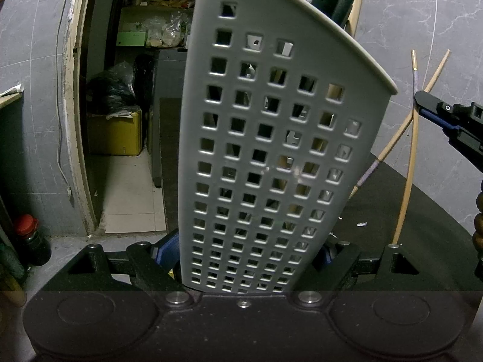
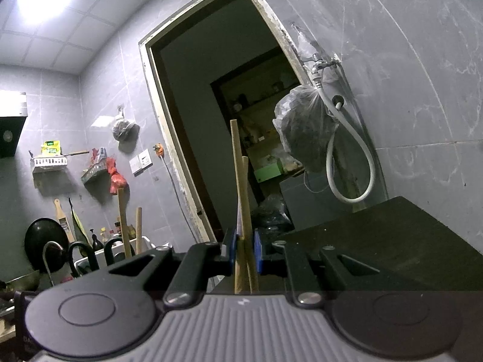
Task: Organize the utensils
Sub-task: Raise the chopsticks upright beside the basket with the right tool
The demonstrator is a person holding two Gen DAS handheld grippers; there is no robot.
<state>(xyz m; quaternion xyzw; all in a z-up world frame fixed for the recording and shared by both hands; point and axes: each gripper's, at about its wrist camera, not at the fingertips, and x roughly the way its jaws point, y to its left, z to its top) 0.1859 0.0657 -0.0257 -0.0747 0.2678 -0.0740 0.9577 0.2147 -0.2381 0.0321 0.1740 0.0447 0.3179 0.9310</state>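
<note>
A grey perforated utensil holder (image 1: 271, 138) fills the left wrist view, tilted a little. My left gripper (image 1: 247, 252) is shut on its lower part, with a blue pad on each side. Wooden sticks and dark handles show inside it and above its rim. In the right wrist view the holder's pale rim (image 2: 145, 241) sits low on the left with two sticks standing out of it. My right gripper (image 2: 245, 247) is shut on two wooden chopsticks (image 2: 238, 181) that point upward and cross at the pads. From the left wrist view, that gripper (image 1: 422, 105) holds the crossed chopsticks (image 1: 410, 163) just right of the holder.
A dark table (image 1: 422, 211) lies under both grippers. Behind is a doorway (image 2: 211, 120) to a store room with a yellow box (image 1: 116, 134). A tap with a white hose (image 2: 350, 157) and a hanging plastic bag (image 2: 305, 129) are on the tiled wall. A wok (image 2: 45, 238) and bottles stand at left.
</note>
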